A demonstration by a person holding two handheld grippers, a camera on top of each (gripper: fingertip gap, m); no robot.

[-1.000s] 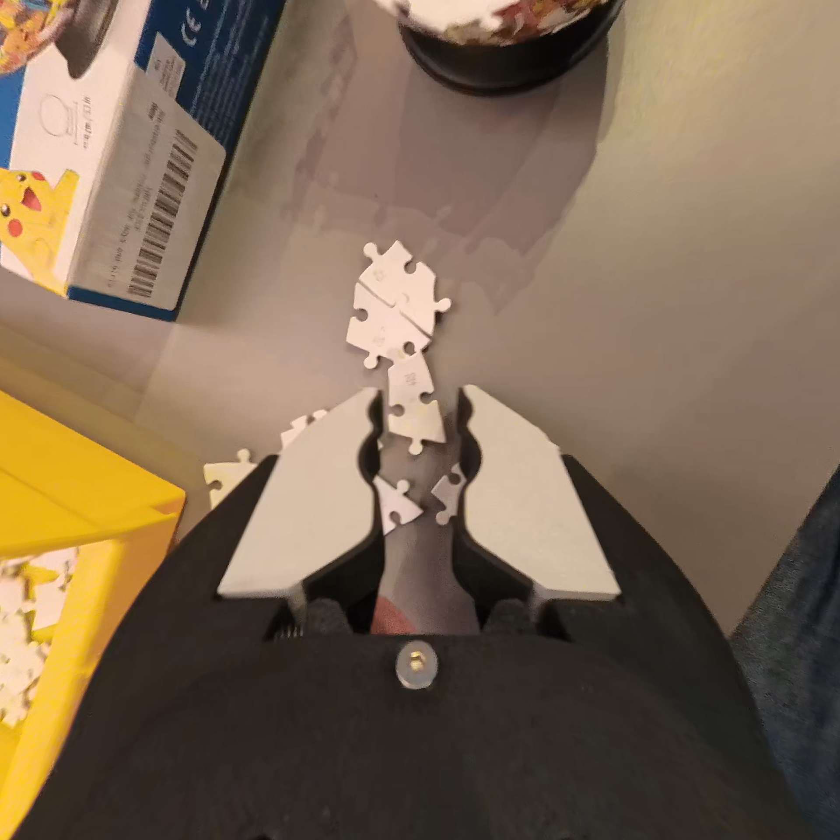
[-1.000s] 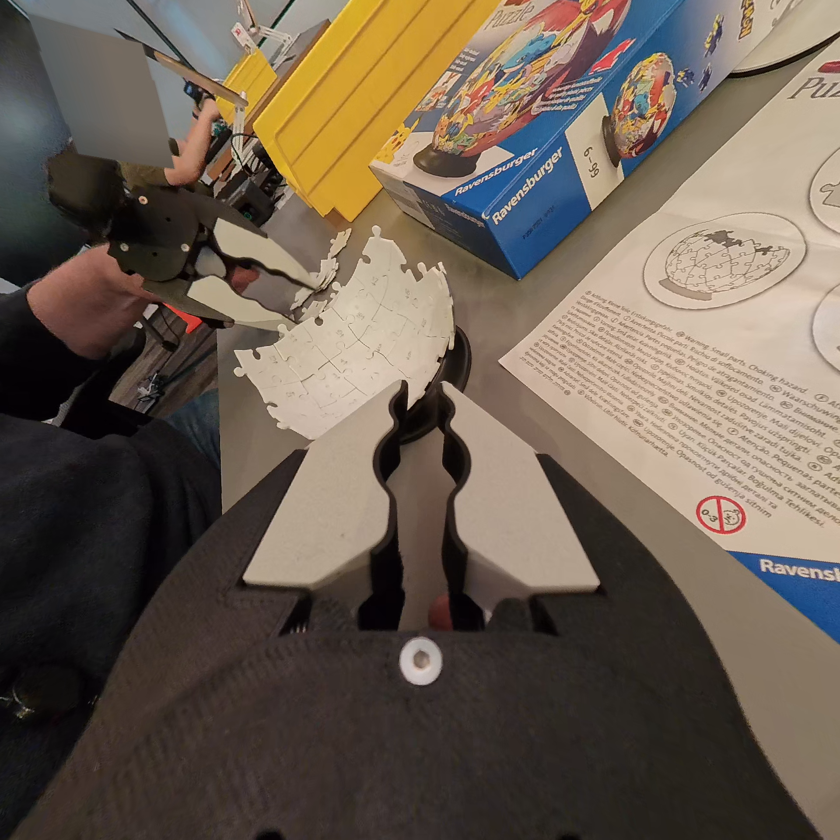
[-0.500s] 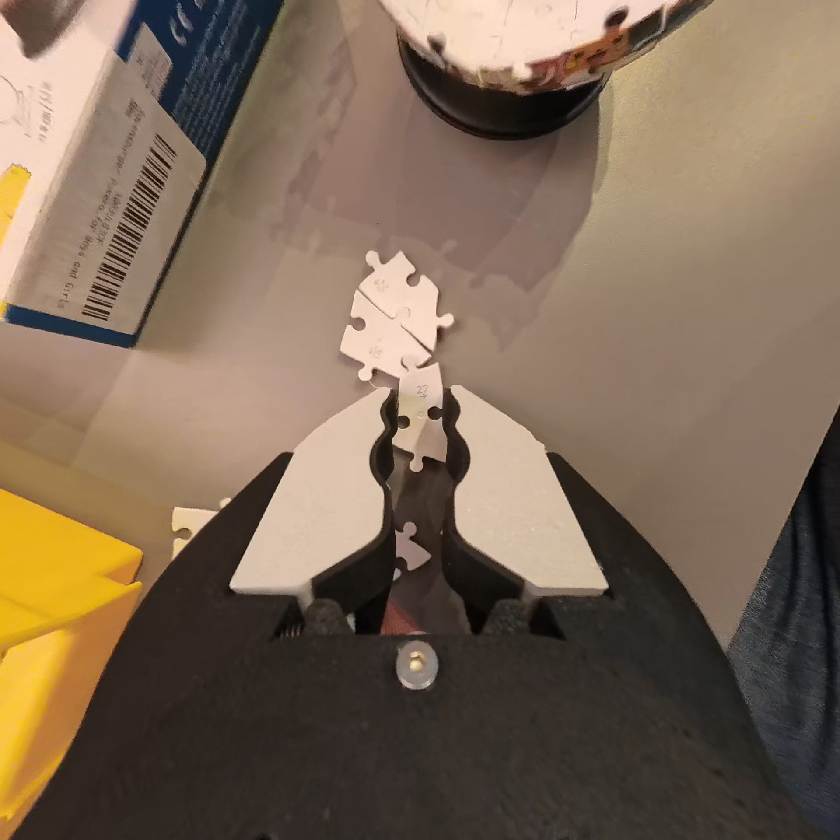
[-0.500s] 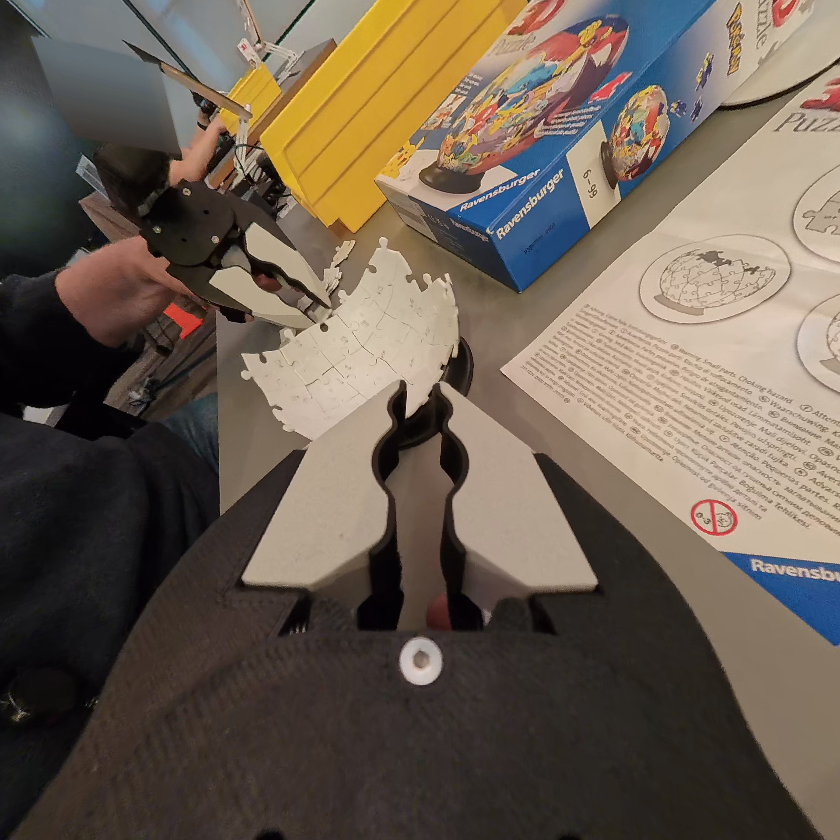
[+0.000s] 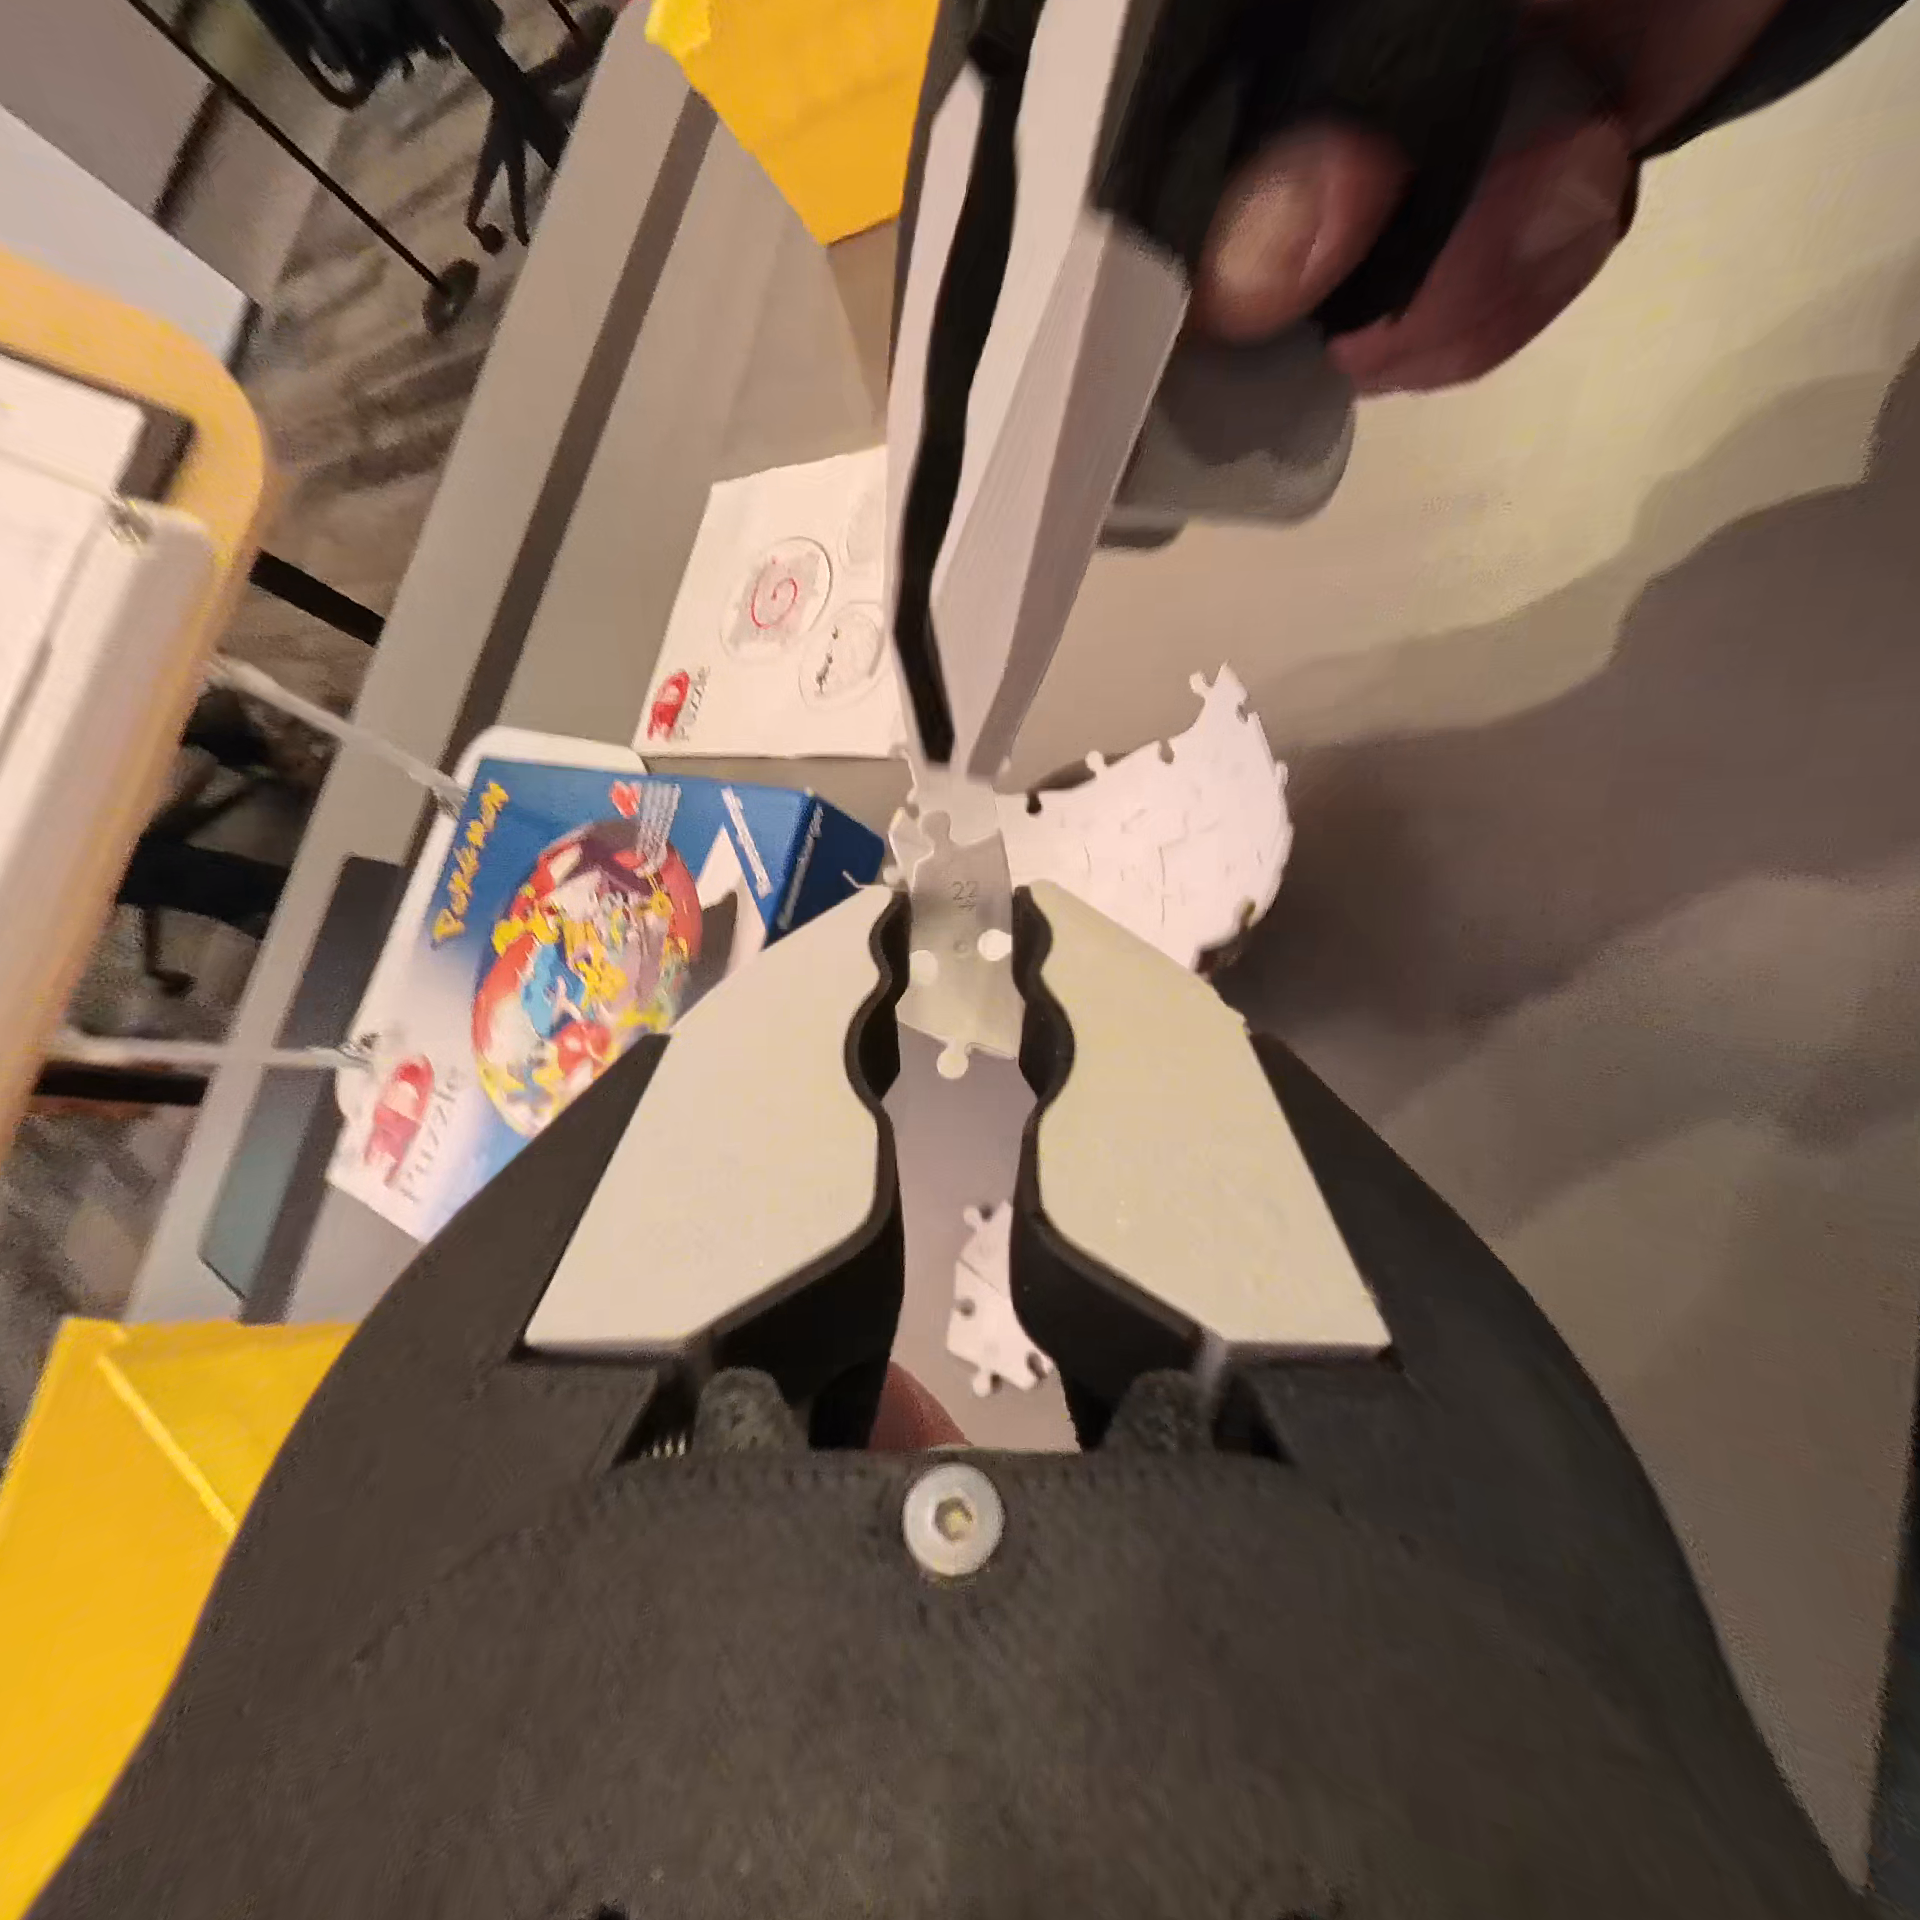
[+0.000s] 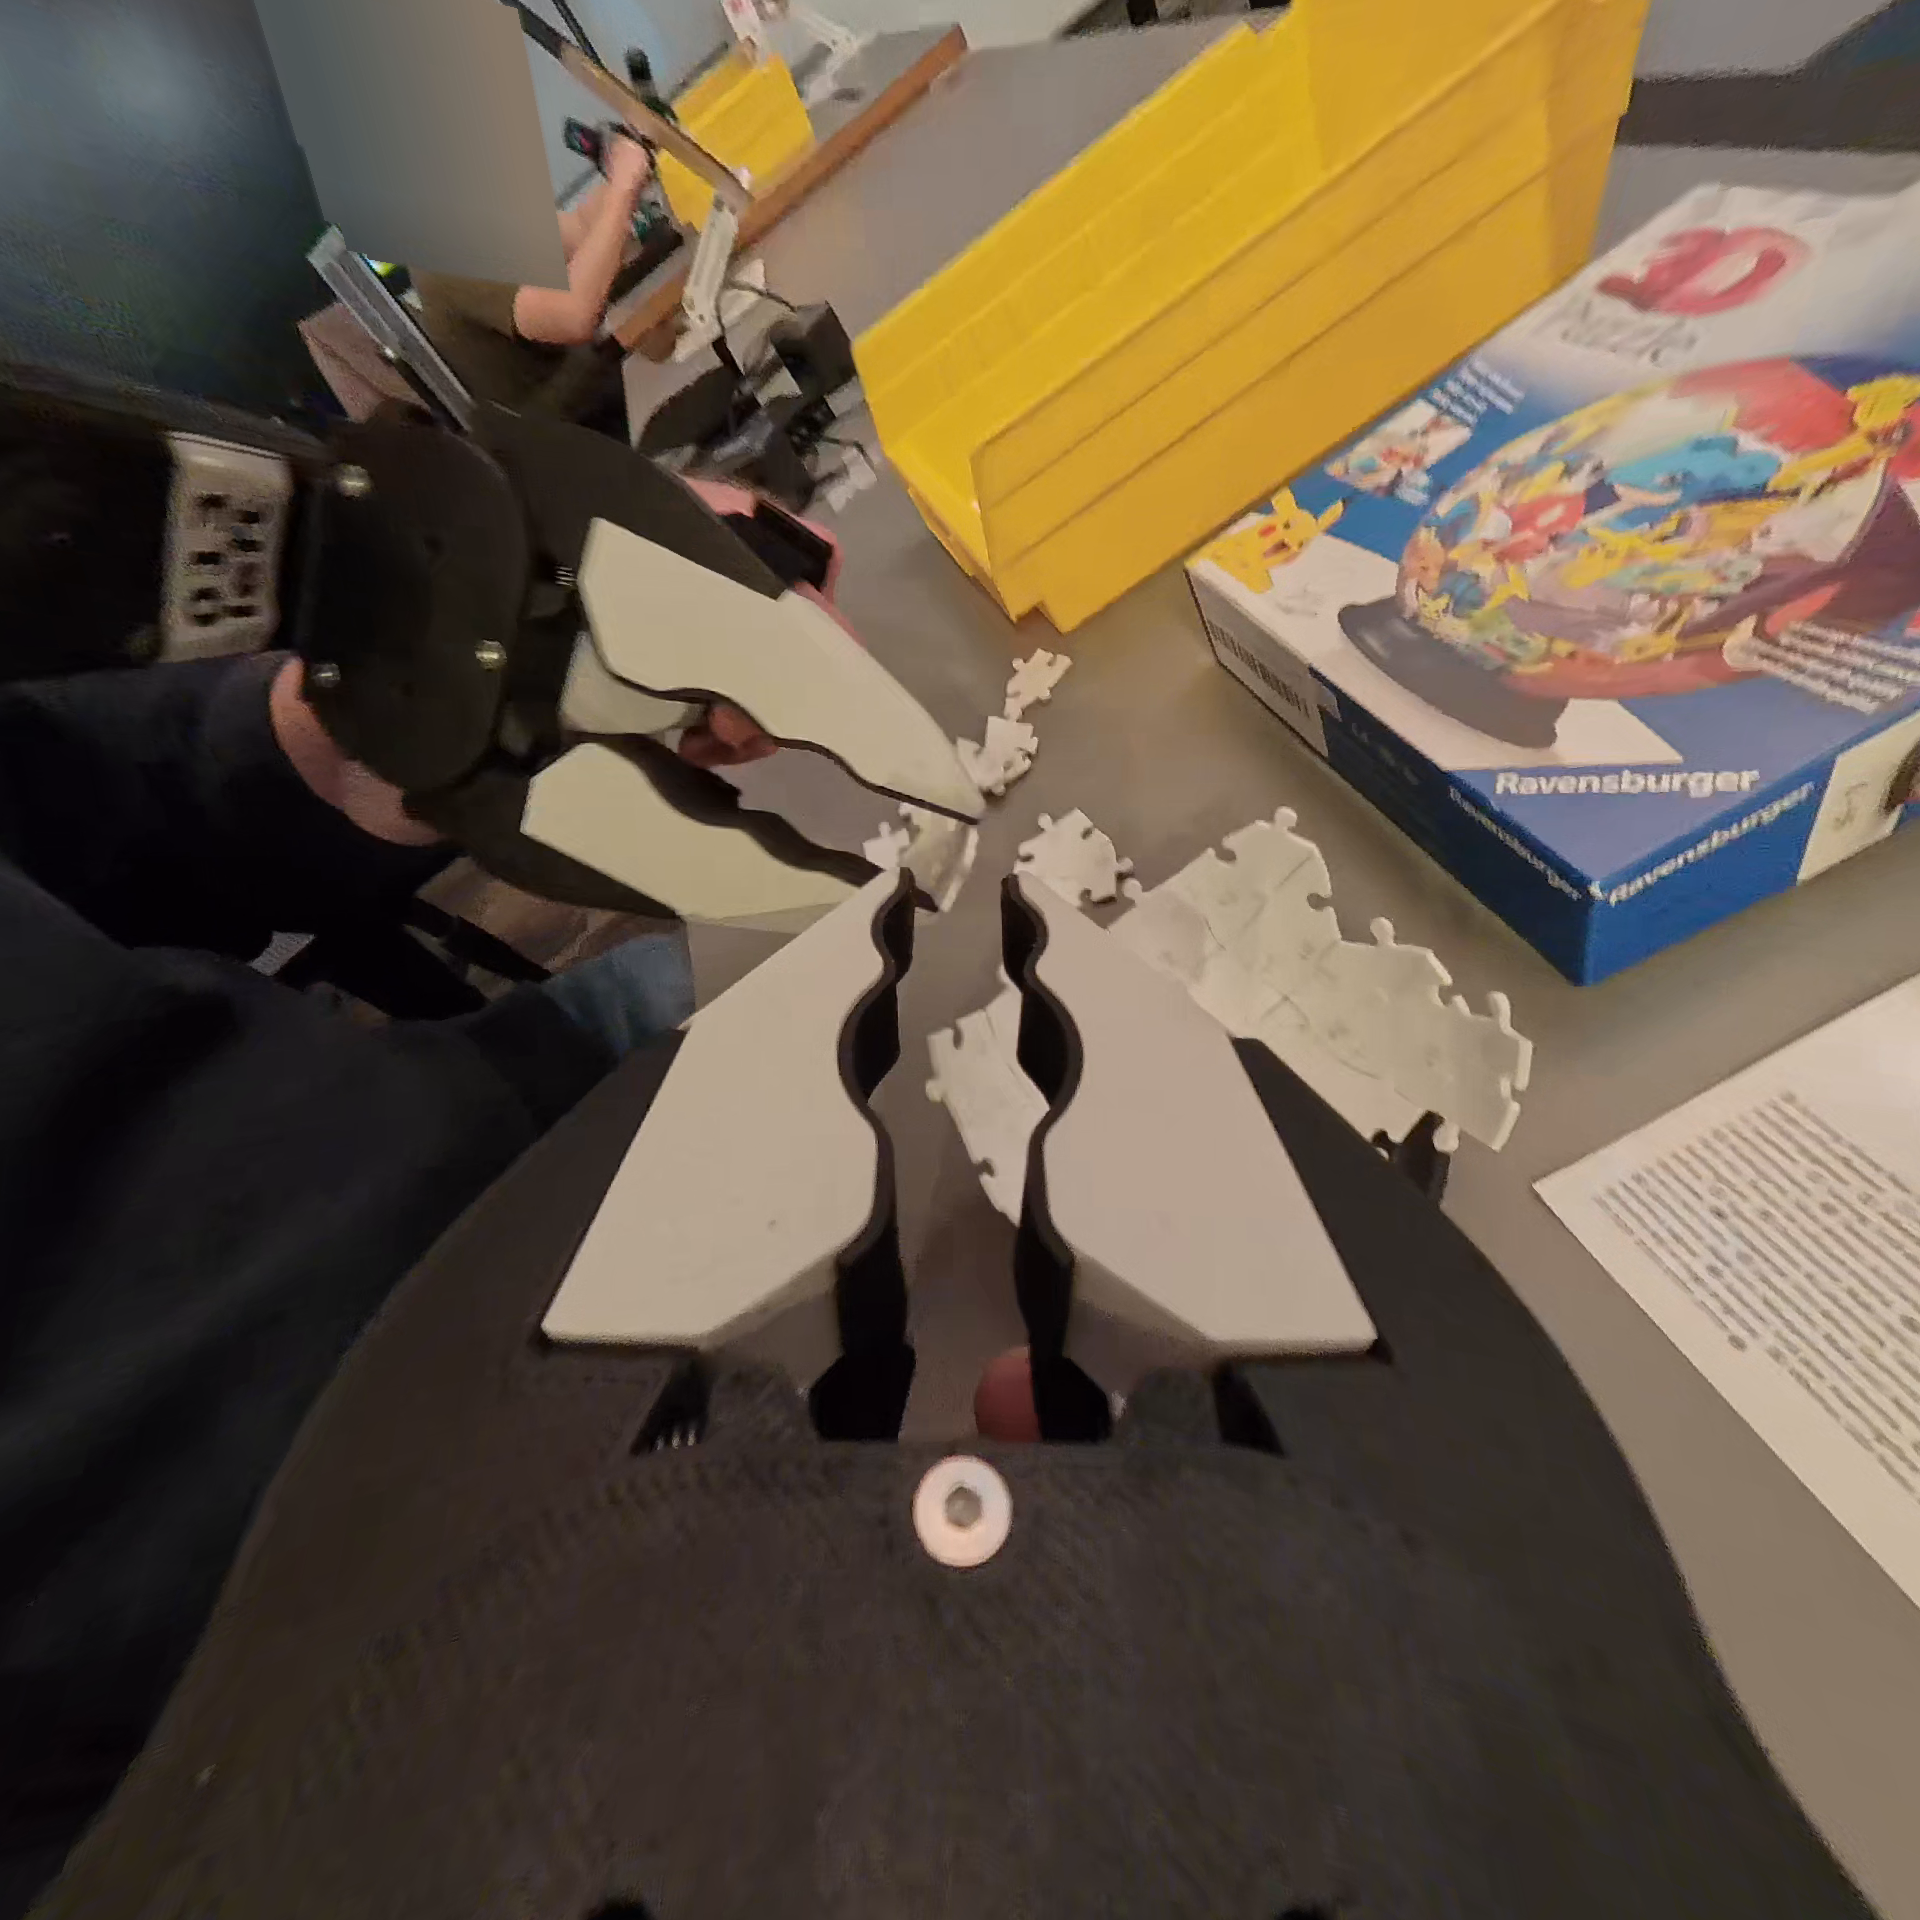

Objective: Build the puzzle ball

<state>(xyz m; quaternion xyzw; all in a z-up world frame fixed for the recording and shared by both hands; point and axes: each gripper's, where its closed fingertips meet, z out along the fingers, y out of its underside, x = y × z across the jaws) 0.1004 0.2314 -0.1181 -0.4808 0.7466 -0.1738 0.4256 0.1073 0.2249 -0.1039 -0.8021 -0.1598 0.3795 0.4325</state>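
Left gripper [image 5: 961, 925] clamps small white curved puzzle piece [image 5: 958, 951] aloft, beside half-built white puzzle shell [image 6: 1320, 997] on desk. Right gripper [image 6: 956, 883] parted, empty, tips near piece. Risk: thin-edge pinch slips during handover, piece drops.

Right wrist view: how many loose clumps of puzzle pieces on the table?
3 visible: near clump just past the right gripper tips, middle clump and far clump beyond, toward the yellow bins. The left gripper, holding a puzzle piece, may hide more.
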